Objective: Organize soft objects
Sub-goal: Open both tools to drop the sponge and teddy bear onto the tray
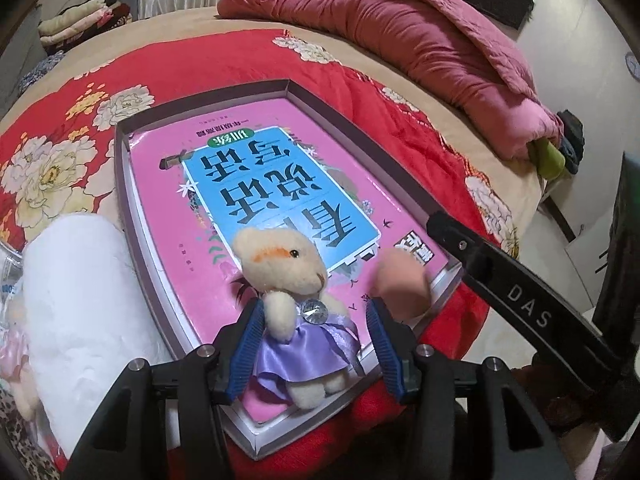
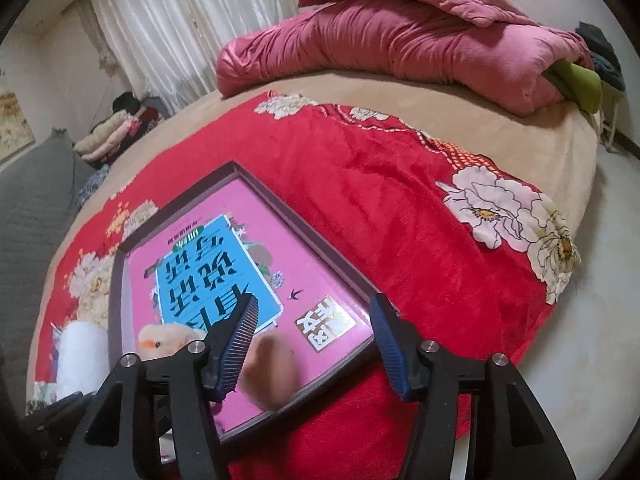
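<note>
My left gripper has jaws apart either side of the plush bear in its purple dress; pads look not pressing. Bear lies on the pink book inside the shallow box on the red floral blanket. My right gripper is apart, empty, above a blurred tan soft object on the book. White roll beside the box.

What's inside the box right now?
In the box: a pink book, a bear in a purple dress and a blurred tan lump. Anything beneath the book is covered.
</note>
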